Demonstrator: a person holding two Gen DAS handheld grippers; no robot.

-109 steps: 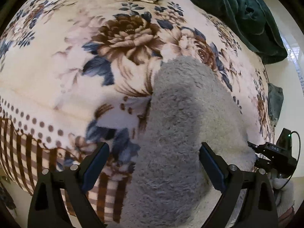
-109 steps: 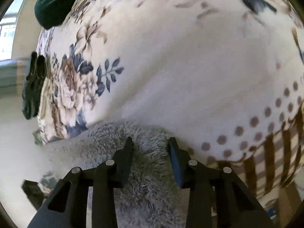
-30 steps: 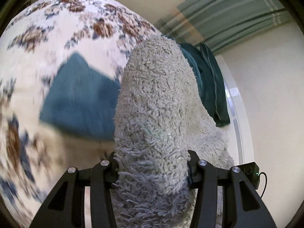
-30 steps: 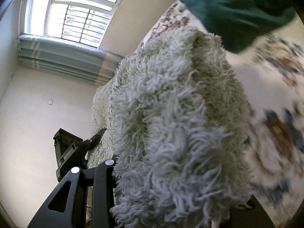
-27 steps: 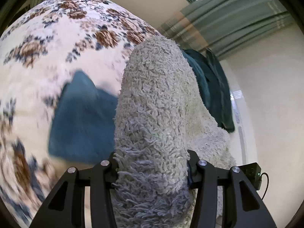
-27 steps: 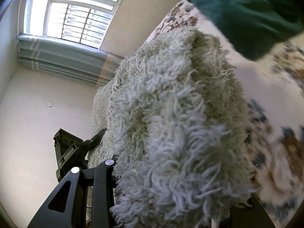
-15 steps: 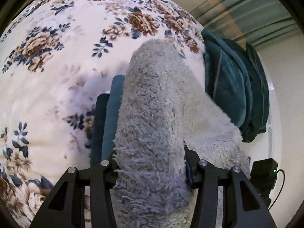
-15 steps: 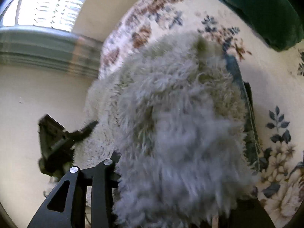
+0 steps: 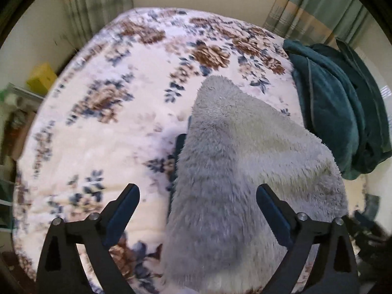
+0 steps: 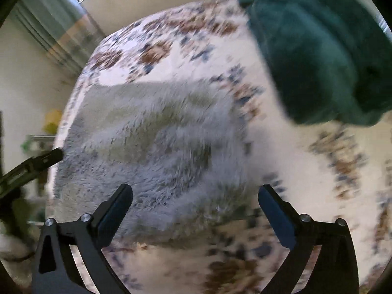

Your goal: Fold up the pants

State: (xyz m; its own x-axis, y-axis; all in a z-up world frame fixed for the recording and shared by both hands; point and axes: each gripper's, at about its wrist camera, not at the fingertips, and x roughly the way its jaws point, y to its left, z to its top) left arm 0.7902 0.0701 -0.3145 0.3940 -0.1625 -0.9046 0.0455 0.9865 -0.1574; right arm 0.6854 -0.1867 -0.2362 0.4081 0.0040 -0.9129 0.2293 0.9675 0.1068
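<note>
The grey fluffy pants (image 9: 240, 171) lie folded in a heap on the floral blanket (image 9: 103, 127); they also show in the right wrist view (image 10: 152, 142), which is blurred. A dark blue folded edge (image 9: 180, 147) peeks out from under their left side. My left gripper (image 9: 197, 210) is open and empty, just above the pants' near end. My right gripper (image 10: 194, 208) is open and empty, over the pants' near right edge.
A dark green garment pile (image 9: 338, 112) lies on the bed at the right, also in the right wrist view (image 10: 316, 56). Curtains (image 9: 318, 9) hang behind the bed. A yellow box (image 9: 41, 78) and clutter stand off the bed's left side.
Both grippers, which were shut on the grey pants and carried them over the bed, have let go and opened wide. The pants now rest on the blanket over the dark blue item.
</note>
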